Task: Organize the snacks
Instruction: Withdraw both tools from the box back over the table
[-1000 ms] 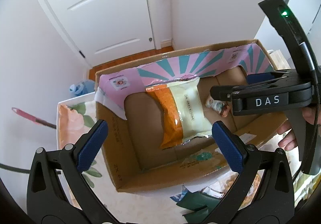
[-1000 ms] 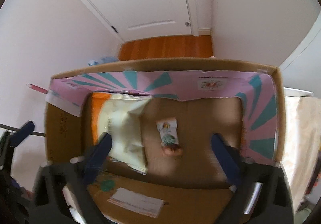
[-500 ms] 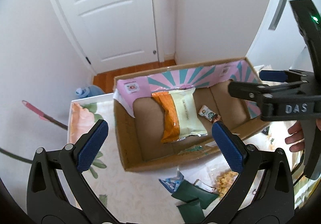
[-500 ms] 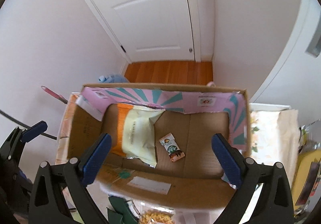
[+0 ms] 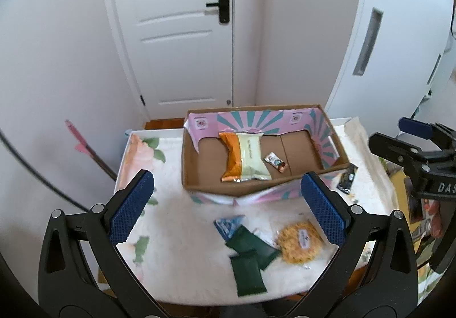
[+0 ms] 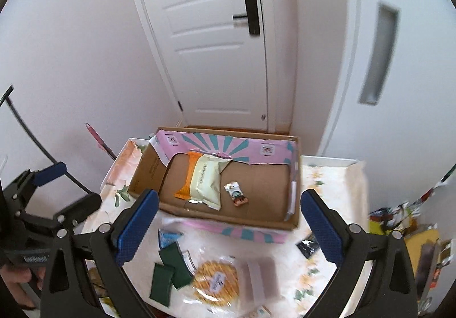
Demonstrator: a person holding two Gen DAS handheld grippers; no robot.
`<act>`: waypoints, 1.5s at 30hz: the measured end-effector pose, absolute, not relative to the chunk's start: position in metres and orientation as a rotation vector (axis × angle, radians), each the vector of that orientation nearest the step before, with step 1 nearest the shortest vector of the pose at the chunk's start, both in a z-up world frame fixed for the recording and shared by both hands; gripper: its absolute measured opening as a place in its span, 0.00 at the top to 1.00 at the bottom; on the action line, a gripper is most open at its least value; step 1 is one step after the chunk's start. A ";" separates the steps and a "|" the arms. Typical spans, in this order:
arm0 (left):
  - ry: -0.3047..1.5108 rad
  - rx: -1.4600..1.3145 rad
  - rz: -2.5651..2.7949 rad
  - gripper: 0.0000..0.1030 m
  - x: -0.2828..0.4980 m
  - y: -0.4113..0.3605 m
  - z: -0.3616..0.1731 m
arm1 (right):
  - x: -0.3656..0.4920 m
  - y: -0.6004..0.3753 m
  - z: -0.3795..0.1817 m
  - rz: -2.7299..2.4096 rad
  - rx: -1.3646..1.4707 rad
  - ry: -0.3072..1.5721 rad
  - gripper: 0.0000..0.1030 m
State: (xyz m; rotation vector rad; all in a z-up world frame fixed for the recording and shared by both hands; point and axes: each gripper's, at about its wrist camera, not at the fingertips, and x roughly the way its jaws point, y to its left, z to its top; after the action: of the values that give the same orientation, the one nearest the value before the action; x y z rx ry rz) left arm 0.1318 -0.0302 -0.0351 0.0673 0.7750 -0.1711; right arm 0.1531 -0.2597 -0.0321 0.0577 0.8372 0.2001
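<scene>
1. The left gripper hangs above the table with its jaws spread wide and nothing between them; its blue pads frame the near half of the tabletop.
2. The right gripper is likewise wide apart and empty, raised over the near edge of the table; in the left wrist view it shows at the right edge as a black frame with a blue tip.
3. A cardboard box sits on the far half of the table, its inner walls lined in pink with teal rays; the top is open.
4. Inside the box lies a large orange and cream bag, flat on the floor toward the left; just to its right, apart from it, lies a small snack bar.
5. Outside the box, on the flowered tablecloth in front of it, lie the loose snacks: a blue triangular packet, dark green packets overlapping one another, and a clear bag of yellow round crackers just to their right.
6. A small black packet lies at the box's near right corner, touching or nearly touching the cardboard; which, I cannot tell.
7. A white door with a black handle stands behind the table; a pink-handled stick leans at the left wall.
</scene>
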 end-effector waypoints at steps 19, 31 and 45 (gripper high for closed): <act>0.755 0.008 -0.155 0.00 0.032 -0.003 -0.036 | 0.007 -0.276 -0.015 0.019 0.076 0.670 0.04; 0.857 -0.032 -0.161 0.00 0.036 0.003 -0.126 | -0.003 -0.269 -0.088 -0.053 0.113 0.745 0.04; 0.998 -0.017 -0.214 0.01 0.059 -0.019 -0.246 | 0.006 -0.267 -0.204 -0.126 0.136 0.884 0.04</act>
State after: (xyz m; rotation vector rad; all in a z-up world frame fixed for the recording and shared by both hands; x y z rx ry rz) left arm 0.0586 -0.0195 -0.2457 -0.0172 0.9980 -0.2142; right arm 0.0057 -0.2667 -0.2039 0.1361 0.8843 -0.1263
